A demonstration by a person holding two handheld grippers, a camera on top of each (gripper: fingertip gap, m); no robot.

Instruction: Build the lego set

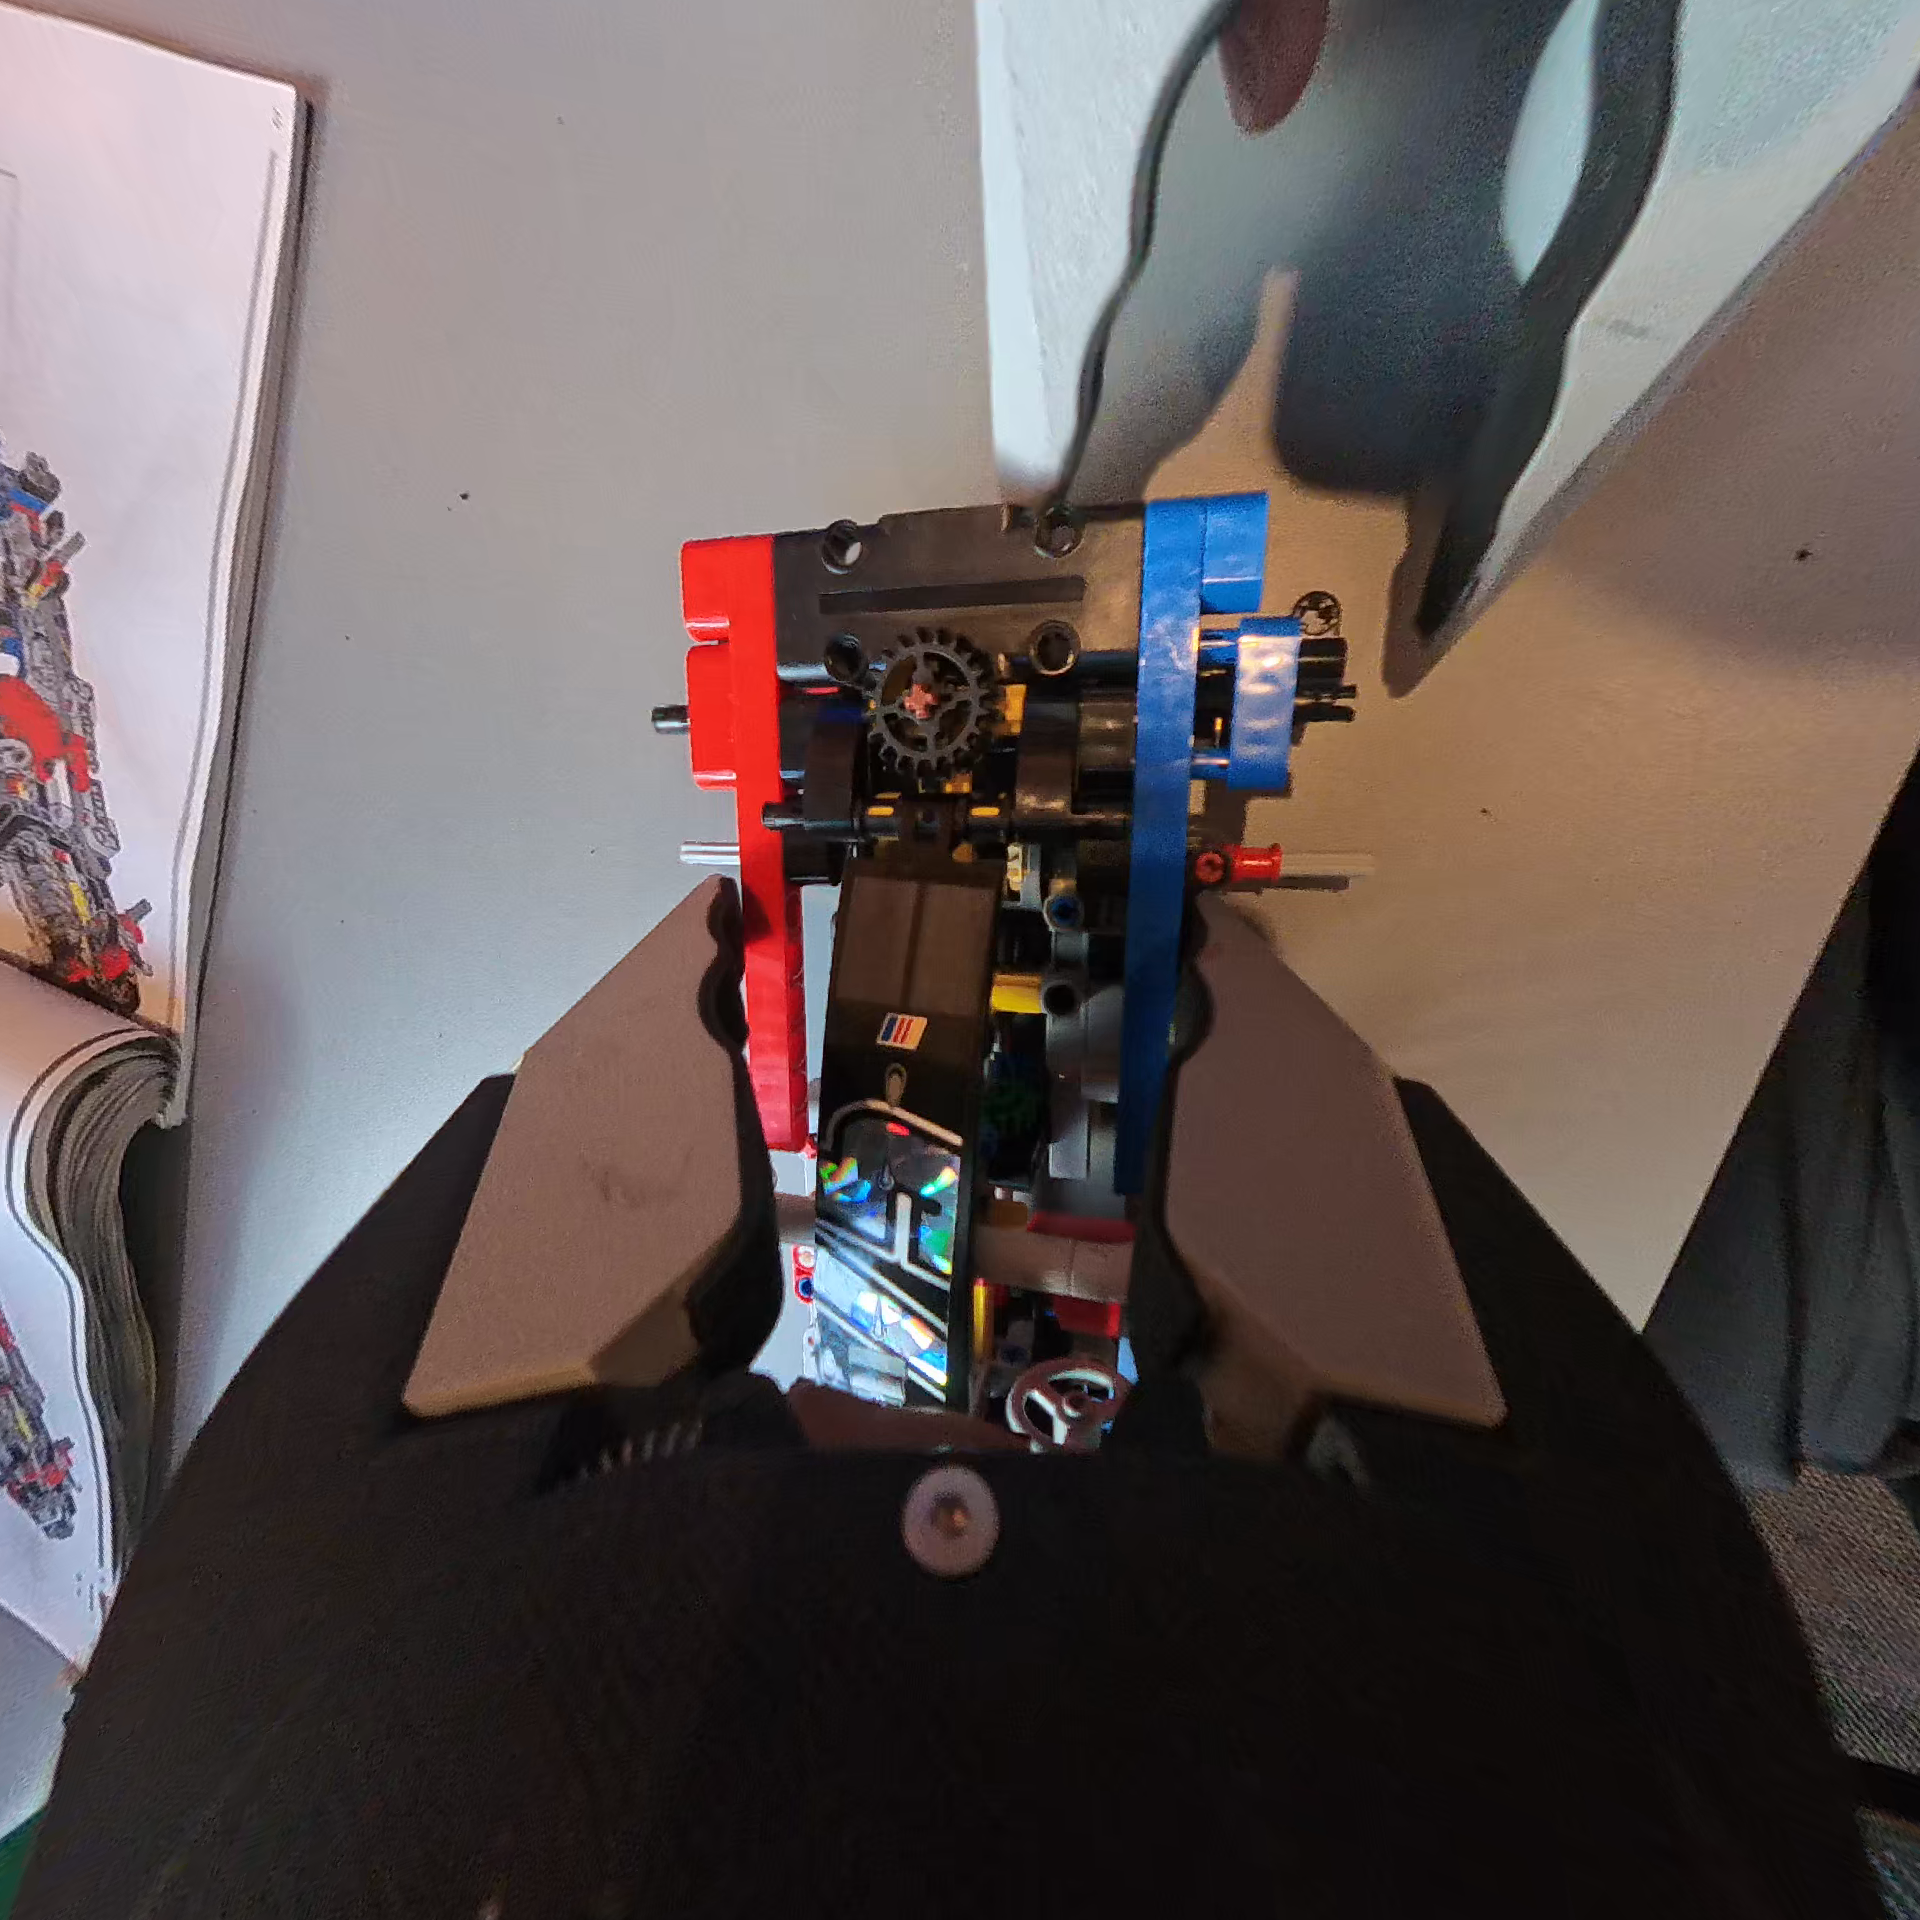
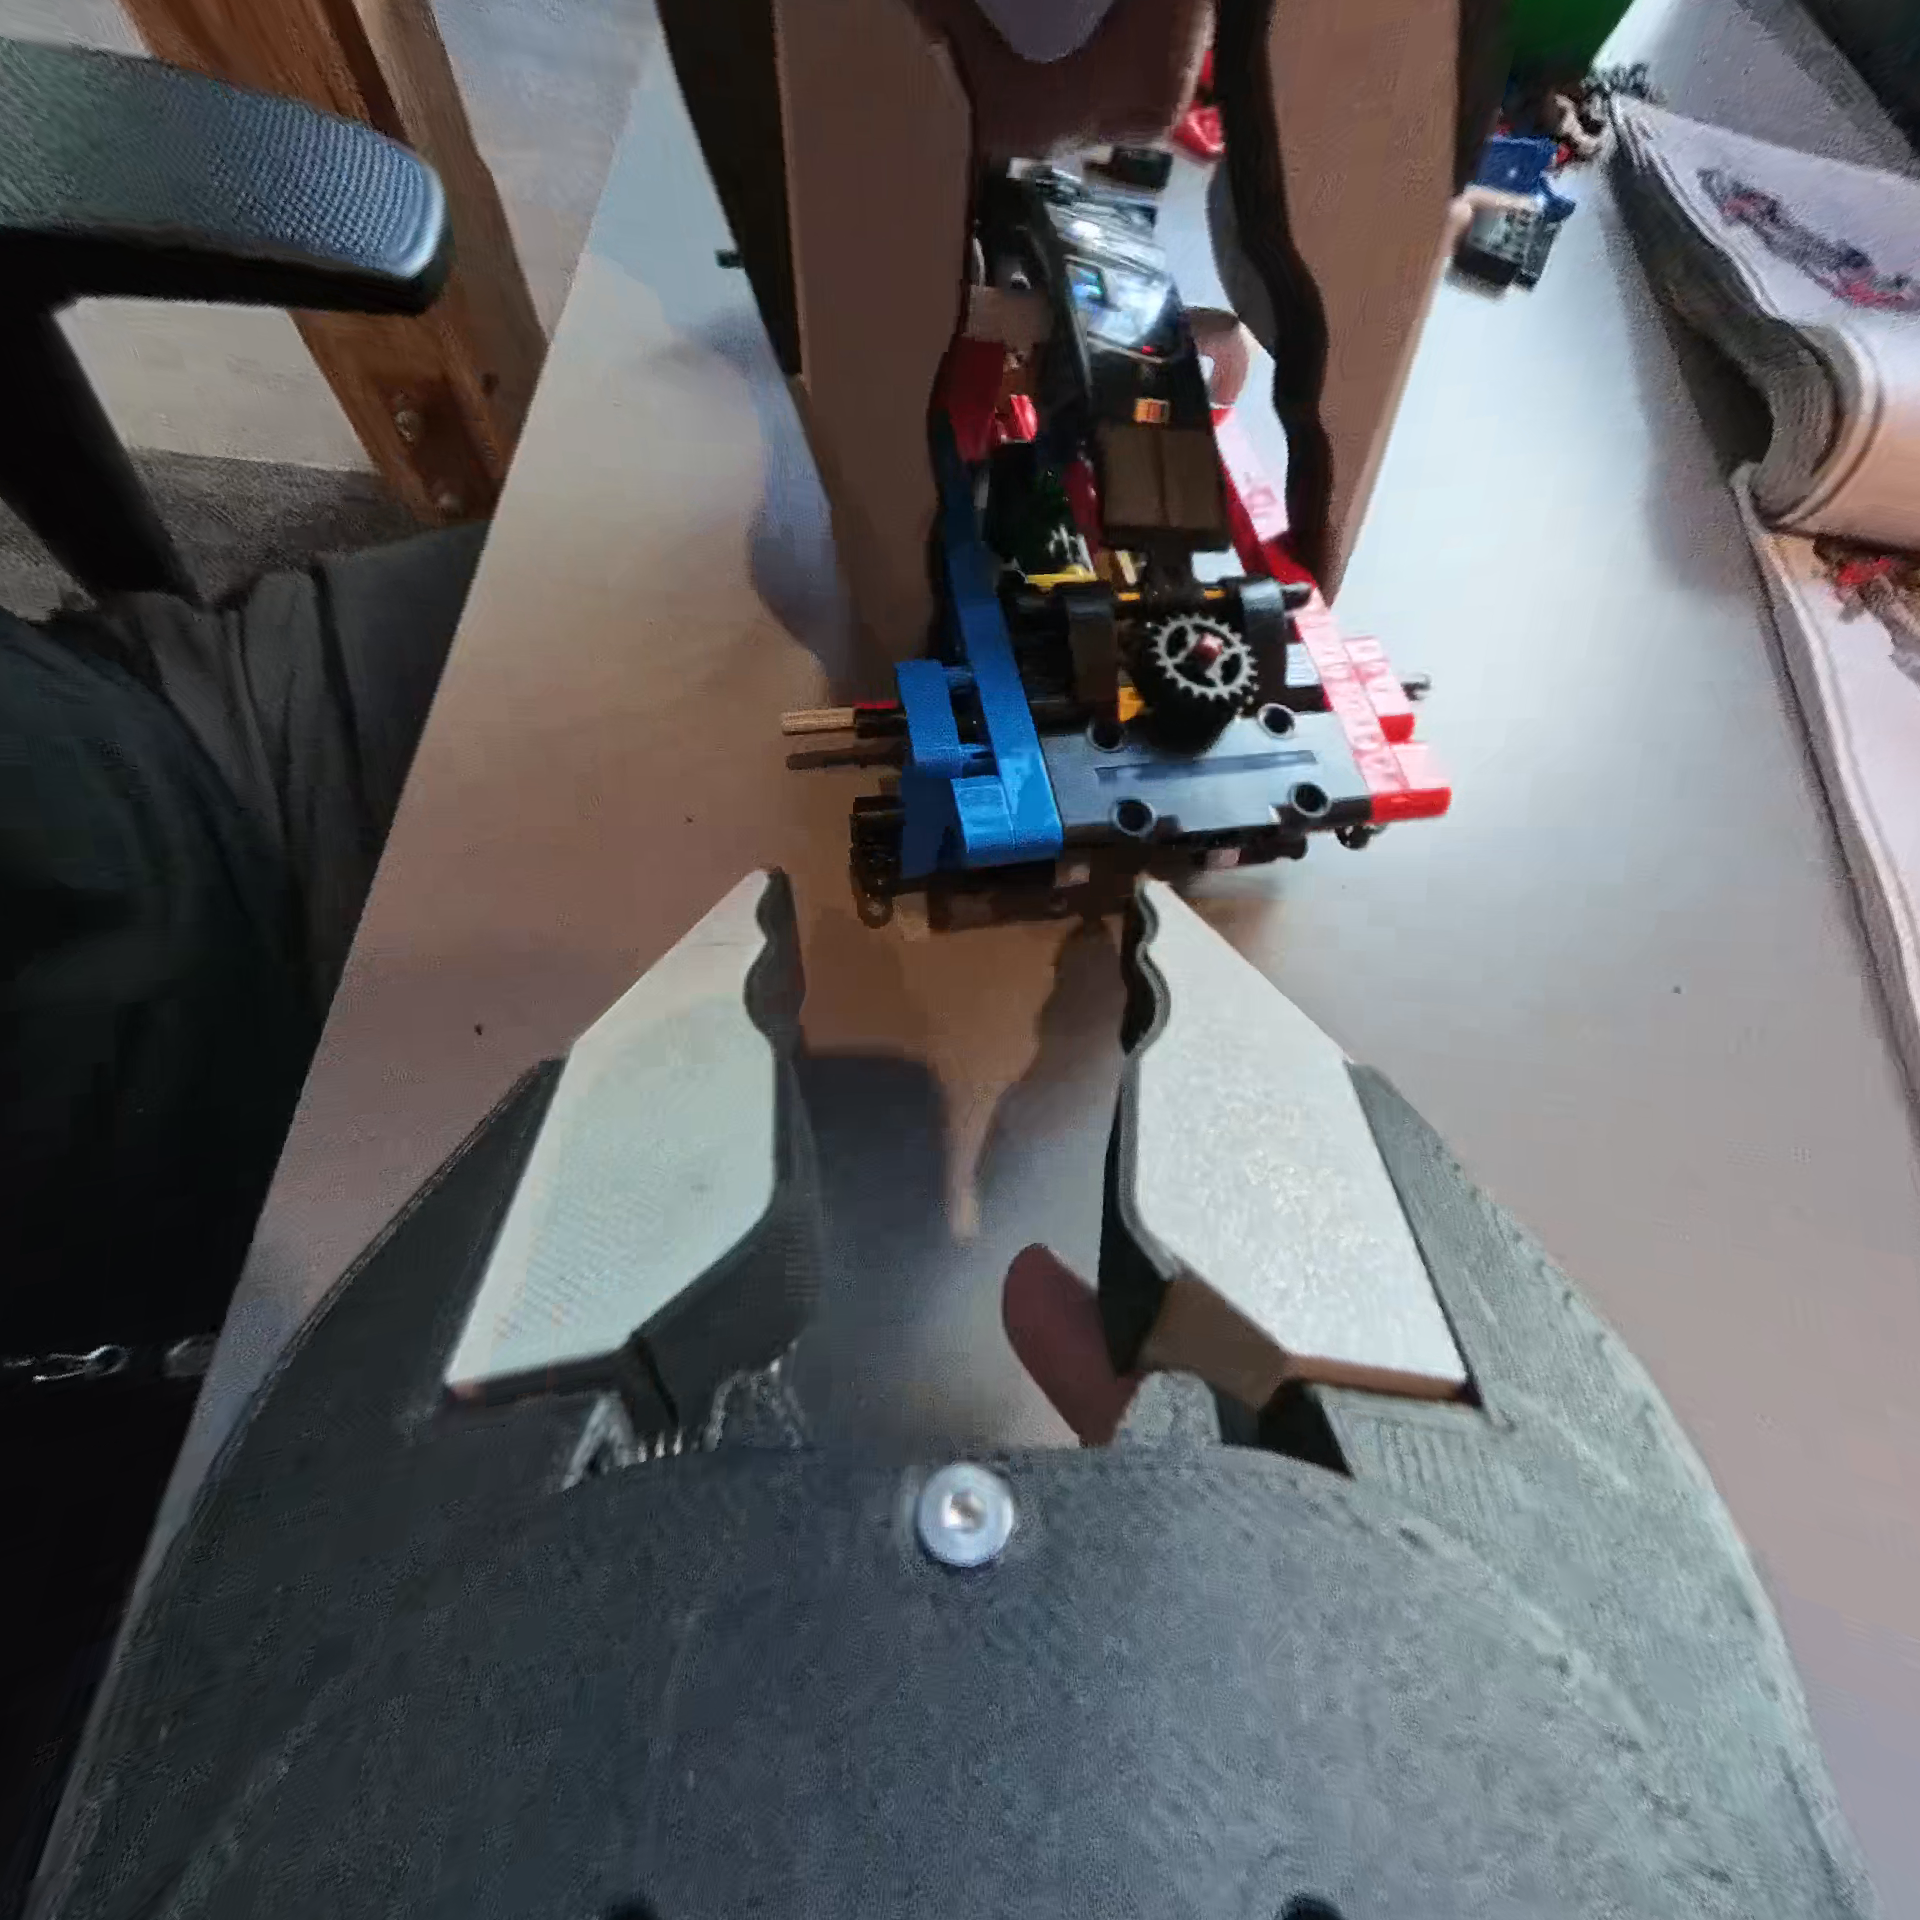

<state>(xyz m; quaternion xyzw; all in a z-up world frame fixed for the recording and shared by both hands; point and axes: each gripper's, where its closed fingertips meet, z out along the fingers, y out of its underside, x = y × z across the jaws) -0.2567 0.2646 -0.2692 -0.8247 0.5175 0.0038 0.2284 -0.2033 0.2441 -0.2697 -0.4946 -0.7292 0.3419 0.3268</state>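
The lego model (image 1: 966, 831), with a red beam on one side, a blue beam on the other and a dark gear (image 1: 928, 703) between, is held clamped by the left gripper (image 1: 966, 935) over the white tabletop (image 1: 520, 520). The right gripper (image 2: 961, 914) is seen spread wide and empty just short of the model's end. An instruction booklet (image 1: 125, 623) is seen, probably near the tabletop's edge.
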